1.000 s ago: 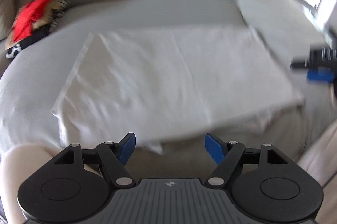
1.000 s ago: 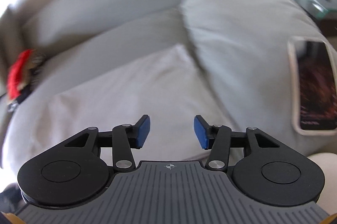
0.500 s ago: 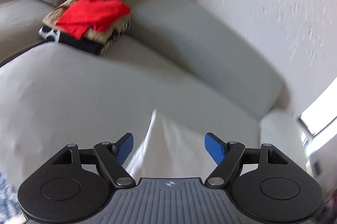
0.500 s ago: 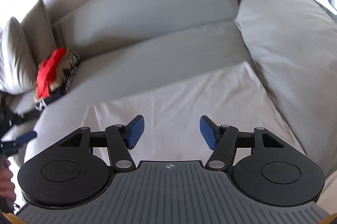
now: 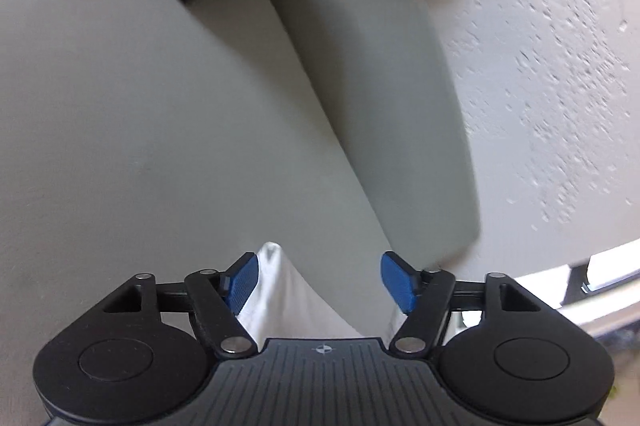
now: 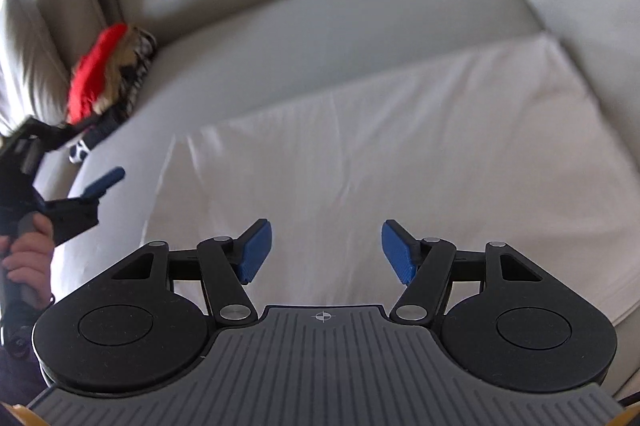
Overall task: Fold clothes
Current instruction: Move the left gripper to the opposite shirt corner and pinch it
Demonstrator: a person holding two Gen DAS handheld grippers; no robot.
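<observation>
Left gripper (image 5: 318,284) and right gripper (image 6: 326,252) both hover, fingers spread (nothing held)

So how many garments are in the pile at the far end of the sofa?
3 visible: a red one on top, a tan one under it, a black-and-white one at the bottom. More may be hidden.

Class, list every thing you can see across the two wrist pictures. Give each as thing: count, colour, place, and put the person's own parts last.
White cloth: one, white, spread flat on the sofa seat; one corner lies between the left fingers.
Stack of clothes: one, red piece on top of tan and black-and-white ones, far left of the seat by the backrest.
Sofa: one, grey, under everything.
Throw pillows: two, beige, at the sofa's left end.
Wall: one, white, textured, behind the sofa.
Left gripper: one, black with blue fingers, open, over the cloth's corner.
Right gripper: one, black with blue fingers, open, above the cloth.
Left hand: one, holding the left gripper's handle.
</observation>
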